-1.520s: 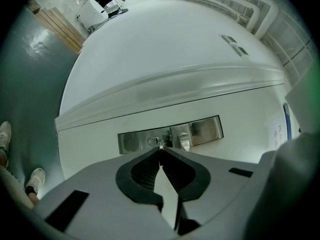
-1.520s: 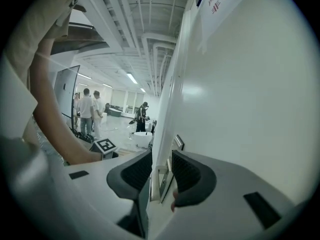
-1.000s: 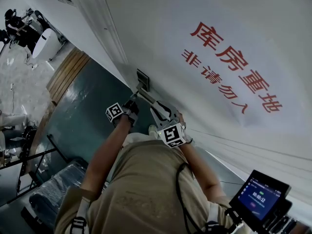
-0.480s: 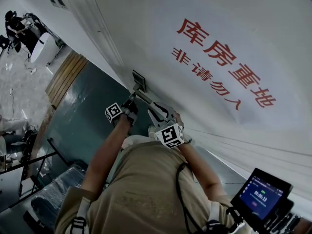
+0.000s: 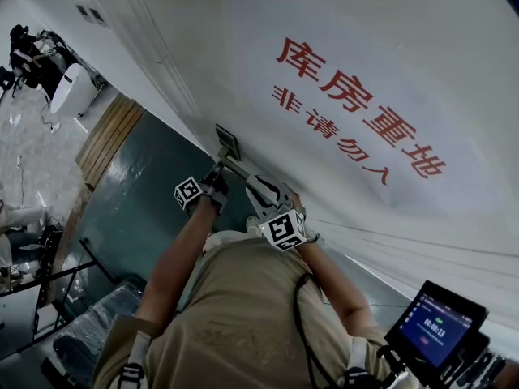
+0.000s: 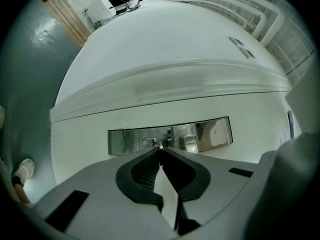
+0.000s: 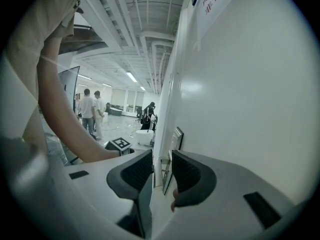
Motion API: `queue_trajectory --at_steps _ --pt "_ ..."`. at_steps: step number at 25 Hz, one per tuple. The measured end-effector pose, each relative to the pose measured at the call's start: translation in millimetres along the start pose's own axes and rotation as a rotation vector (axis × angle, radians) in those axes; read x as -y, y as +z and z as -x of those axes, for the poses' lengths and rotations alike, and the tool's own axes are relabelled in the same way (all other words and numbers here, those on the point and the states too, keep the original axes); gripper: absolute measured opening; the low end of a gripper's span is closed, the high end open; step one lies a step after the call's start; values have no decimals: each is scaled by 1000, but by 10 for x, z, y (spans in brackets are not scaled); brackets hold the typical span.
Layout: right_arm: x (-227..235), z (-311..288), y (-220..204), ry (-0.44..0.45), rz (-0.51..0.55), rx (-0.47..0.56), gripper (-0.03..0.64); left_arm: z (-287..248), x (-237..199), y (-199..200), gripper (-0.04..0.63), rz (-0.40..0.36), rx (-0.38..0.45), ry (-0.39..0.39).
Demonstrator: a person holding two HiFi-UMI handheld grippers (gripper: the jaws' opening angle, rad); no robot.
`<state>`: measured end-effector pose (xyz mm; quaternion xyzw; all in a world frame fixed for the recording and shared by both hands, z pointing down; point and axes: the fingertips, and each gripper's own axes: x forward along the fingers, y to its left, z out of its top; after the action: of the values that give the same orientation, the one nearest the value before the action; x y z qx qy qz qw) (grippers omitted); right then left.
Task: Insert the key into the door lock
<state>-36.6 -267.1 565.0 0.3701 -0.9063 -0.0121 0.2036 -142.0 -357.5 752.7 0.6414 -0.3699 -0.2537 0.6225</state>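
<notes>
A silver lock plate (image 6: 170,135) sits on the white door (image 5: 340,39), which bears red lettering. Its keyhole (image 6: 149,142) is just left of my left gripper (image 6: 160,148). That gripper is shut on a small metal key (image 6: 161,145), whose tip shows right beside the keyhole; whether it touches I cannot tell. In the head view the left gripper (image 5: 217,167) meets the lock plate (image 5: 226,142) from below. My right gripper (image 7: 161,156) has the silver door handle (image 7: 160,173) between its pads, shut on it. From above, the right gripper (image 5: 250,178) lies along the handle (image 5: 240,166).
Dark teal floor (image 5: 138,193) runs along the door. A white machine (image 5: 71,87) and a wooden strip (image 5: 109,128) lie further off. A device with a lit screen (image 5: 434,324) hangs at lower right. People (image 7: 91,111) stand in the hall behind. A shoe (image 6: 22,170) shows at lower left.
Both grippers keep their hold at the lock. Only the head view has drifted, so the door, lettering and grippers sit slightly higher and further left.
</notes>
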Motion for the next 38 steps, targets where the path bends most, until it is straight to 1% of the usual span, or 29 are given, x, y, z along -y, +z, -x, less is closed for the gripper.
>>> queue_trajectory --at_steps 6,12,20,24,29,38 --pt "41 6 38 -7 6 8 130 -7 -58 30 32 -13 10 23" --pt "29 2 12 -1 11 1 130 15 -178 32 32 -2 22 46" --pt "-4 -22 25 12 23 1 130 -14 -187 48 32 -3 25 38" --pt "-41 -17 79 35 21 27 130 -4 -175 72 32 4 33 31" --pt "-76 -46 64 41 22 19 130 -16 -124 44 32 16 36 13" --pt "-118 -65 53 53 25 11 130 -9 -115 34 32 30 42 3"
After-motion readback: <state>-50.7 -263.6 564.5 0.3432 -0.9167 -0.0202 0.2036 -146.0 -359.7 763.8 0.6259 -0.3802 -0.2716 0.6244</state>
